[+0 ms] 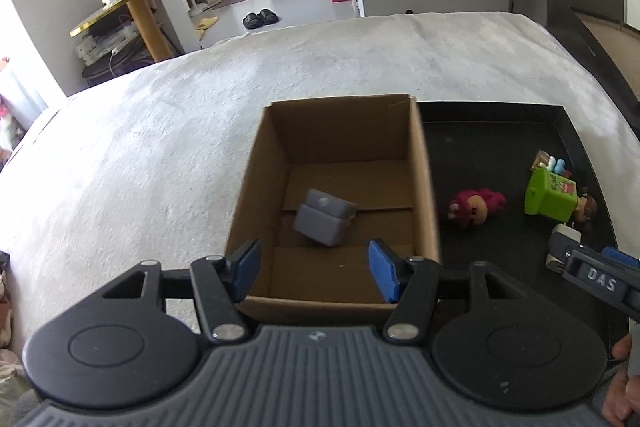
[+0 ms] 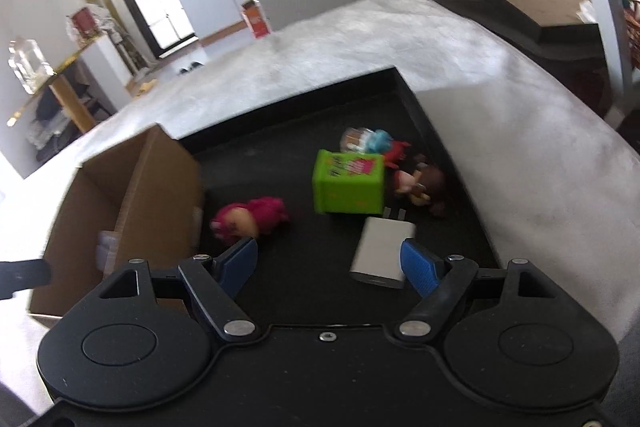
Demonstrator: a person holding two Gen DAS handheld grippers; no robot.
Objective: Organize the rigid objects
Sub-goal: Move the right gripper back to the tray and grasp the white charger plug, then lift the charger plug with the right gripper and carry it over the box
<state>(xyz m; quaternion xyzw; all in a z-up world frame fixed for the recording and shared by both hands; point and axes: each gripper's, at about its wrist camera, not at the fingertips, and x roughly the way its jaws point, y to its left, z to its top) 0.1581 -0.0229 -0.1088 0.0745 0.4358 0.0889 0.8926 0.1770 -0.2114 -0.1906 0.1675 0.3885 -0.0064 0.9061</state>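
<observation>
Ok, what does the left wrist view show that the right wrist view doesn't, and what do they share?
Only the left wrist view shows the box floor, with the grey block lying on it, and the open left gripper above the box.

Only the right wrist view shows the whole white charger, with the open right gripper over it.

Both show the cardboard box, black tray, pink plush toy and green box.

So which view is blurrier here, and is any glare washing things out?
Right wrist view: motion-smeared, the pink plush toy and green box soft-edged, the doorway blown out. Left wrist view: sharper, the grey block in the cardboard box crisp; bright window glare at left; fisheye bends both.
</observation>
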